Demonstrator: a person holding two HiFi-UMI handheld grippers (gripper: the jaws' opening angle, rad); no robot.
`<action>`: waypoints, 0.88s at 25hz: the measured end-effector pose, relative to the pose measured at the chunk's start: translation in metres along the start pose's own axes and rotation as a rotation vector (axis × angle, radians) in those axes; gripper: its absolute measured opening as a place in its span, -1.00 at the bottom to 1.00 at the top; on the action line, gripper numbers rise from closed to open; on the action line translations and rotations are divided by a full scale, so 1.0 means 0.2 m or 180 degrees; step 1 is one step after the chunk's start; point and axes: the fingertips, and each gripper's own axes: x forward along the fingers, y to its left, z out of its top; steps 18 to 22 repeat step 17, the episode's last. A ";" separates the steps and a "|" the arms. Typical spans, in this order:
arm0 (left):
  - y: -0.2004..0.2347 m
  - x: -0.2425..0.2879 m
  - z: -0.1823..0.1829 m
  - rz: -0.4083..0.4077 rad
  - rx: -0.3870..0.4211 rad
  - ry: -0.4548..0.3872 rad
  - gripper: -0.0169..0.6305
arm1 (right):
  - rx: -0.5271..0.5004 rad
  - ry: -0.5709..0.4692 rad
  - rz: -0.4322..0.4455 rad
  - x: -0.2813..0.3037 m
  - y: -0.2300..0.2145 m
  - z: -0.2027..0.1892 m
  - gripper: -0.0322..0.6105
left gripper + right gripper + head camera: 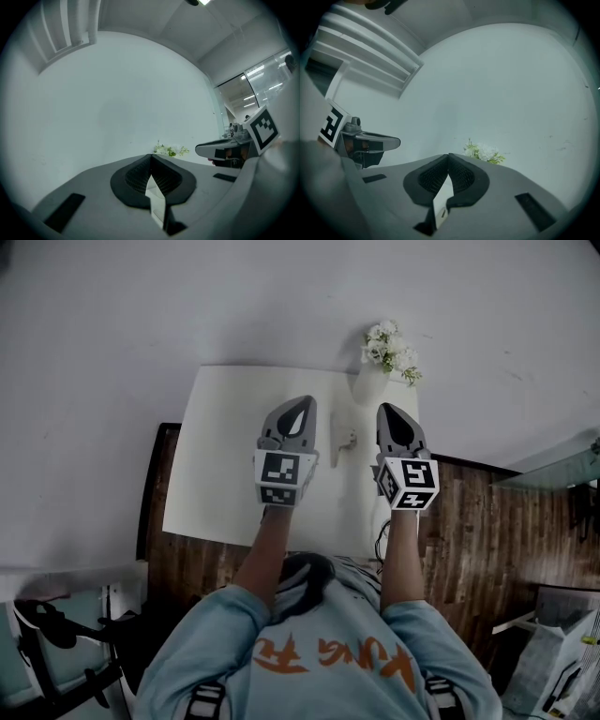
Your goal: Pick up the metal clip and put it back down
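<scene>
Fingers point(136, 179) of left gripper point(151, 159) and right gripper point(449, 157) closed, empty; metal clip point(345, 439) on table point(225, 456); shirt print point(328, 652) illegible.

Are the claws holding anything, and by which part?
Nothing. The left claw and right claw are shut and empty; the small grey metal clip lies on the white table.

Matt white table point(225, 456), wooden plank floor point(469, 549)

A white table point(220, 456) at centre frame carries a vase point(371, 385) of flowers at its upper right corner, a clip point(343, 440) lying just below it.
</scene>
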 end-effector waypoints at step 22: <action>-0.09 0.02 0.00 -0.0052 0.0135 0.0065 -0.87 | 0.0045 -0.0217 0.0168 -0.05 0.00 0.12 -0.86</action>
